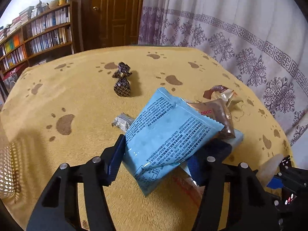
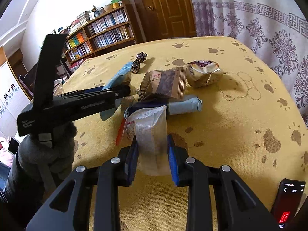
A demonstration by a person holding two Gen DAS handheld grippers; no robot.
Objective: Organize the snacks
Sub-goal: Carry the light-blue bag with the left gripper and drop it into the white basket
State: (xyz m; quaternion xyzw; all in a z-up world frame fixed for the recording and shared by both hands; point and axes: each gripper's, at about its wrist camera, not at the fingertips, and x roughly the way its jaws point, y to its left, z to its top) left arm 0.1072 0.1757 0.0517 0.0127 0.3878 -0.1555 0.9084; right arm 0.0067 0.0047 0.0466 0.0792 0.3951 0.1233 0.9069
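Note:
My left gripper (image 1: 156, 161) is shut on a light blue snack packet (image 1: 163, 134), which sits tilted between its blue pads, printed back facing up. From the right wrist view the same gripper (image 2: 123, 92) reaches in from the left, with the blue packet (image 2: 119, 75) sticking out past its tips. My right gripper (image 2: 153, 152) is shut on a white, partly see-through packet with red print (image 2: 148, 129), just in front of the snack pile. A brown packet (image 2: 163, 84), a beige crumpled packet (image 2: 204, 73) and a pale blue bar (image 2: 184, 105) lie together behind it.
A yellow paw-print cloth (image 2: 240, 125) covers the table. A dark patterned candy (image 1: 122, 80) lies farther back and a silver wrapper (image 1: 121, 122) is near the left finger. A white perforated basket (image 1: 7, 169) stands off the table's left side. Curtain, door and bookshelf are behind.

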